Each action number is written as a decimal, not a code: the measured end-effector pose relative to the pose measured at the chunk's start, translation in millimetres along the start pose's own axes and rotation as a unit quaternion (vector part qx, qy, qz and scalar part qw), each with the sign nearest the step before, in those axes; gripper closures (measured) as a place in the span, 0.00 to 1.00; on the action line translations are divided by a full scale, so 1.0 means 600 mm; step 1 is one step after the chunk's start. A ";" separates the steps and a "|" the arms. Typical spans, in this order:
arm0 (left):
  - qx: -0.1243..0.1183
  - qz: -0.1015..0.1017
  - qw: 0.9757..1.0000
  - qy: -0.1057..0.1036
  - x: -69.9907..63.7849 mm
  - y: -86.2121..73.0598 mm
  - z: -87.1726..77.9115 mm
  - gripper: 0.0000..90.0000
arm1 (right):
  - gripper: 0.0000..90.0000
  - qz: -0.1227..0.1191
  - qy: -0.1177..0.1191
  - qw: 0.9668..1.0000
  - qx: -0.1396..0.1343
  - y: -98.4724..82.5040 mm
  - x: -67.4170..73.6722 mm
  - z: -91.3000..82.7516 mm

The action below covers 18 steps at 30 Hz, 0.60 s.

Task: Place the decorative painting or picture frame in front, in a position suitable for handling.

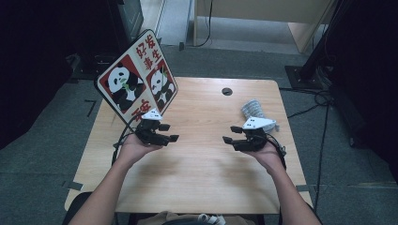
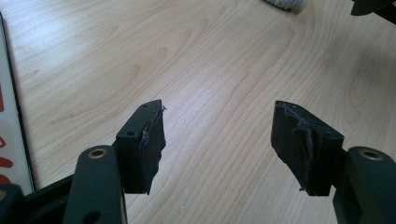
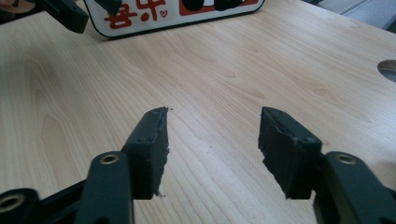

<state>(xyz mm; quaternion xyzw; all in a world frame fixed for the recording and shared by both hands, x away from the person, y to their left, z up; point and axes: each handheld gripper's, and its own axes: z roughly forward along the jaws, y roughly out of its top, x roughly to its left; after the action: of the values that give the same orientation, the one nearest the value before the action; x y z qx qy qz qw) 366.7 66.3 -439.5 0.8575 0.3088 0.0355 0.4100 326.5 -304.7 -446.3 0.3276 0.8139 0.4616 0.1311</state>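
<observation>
Panda board and grey bundle flank two empty grippers.
The panda board stands tilted at the table's far left corner, just behind the released left gripper; the grey bundle lies near the right edge, just beyond the released right gripper.

Panda board stands at the table's far left; cloth lies far right.
</observation>
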 end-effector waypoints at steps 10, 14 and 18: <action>0.011 0.016 1.000 0.006 -0.003 -0.001 0.001 0.40 | 0.50 0.035 0.008 0.999 0.008 0.000 -0.012 -0.007; 0.014 0.010 1.000 0.000 -0.003 -0.001 0.001 0.40 | 0.41 0.041 0.015 0.999 0.031 0.007 -0.011 -0.004; 0.018 0.009 1.000 -0.001 -0.003 -0.001 -0.002 0.40 | 0.33 0.053 0.017 0.998 0.025 0.010 -0.012 -0.005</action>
<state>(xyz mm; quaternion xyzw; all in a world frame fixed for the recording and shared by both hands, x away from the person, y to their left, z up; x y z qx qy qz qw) 364.3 66.3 -439.0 0.8675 0.3009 0.0326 0.3948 332.8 -309.0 -440.4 0.3650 0.8088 0.4533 0.0843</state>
